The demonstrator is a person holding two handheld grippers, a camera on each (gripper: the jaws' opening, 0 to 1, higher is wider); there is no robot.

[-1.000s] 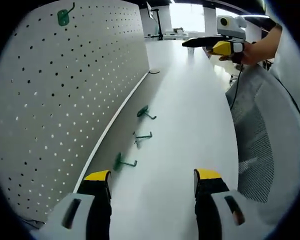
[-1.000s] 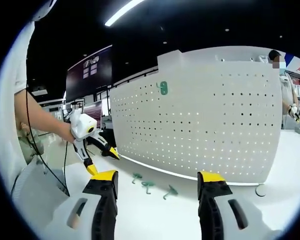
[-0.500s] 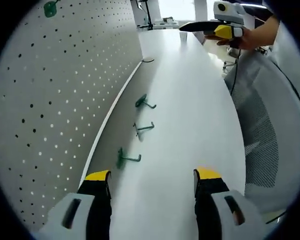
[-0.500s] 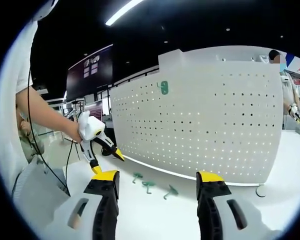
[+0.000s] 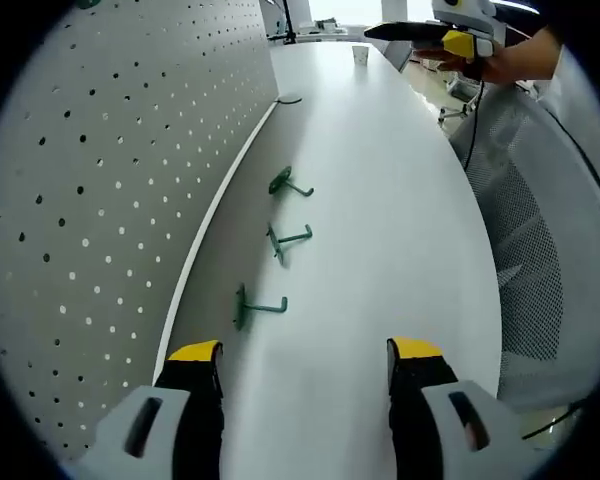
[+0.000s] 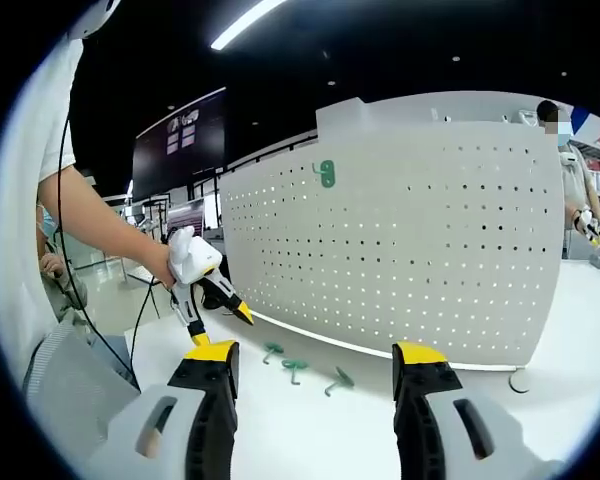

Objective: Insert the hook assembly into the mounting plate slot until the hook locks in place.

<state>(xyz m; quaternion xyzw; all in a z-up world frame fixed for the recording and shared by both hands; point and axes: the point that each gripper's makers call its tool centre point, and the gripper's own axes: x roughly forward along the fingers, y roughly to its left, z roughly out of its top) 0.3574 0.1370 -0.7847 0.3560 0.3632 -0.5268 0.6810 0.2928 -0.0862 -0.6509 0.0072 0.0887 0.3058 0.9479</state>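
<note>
The nearest hook (image 5: 255,305) is seen just ahead of the open, empty left tongs (image 5: 305,352), stem lying crosswise; the right tongs (image 6: 313,357) are also open.

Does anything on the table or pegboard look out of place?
Nothing stands out. Three green hooks lie loose in a row on the table by the pegboard; a fourth hook hangs on the board.

White short sleeve (image 6: 58,120), white hand-held gripper (image 6: 218,318), yellow-tipped black jaws, black cable (image 6: 80,310)
</note>
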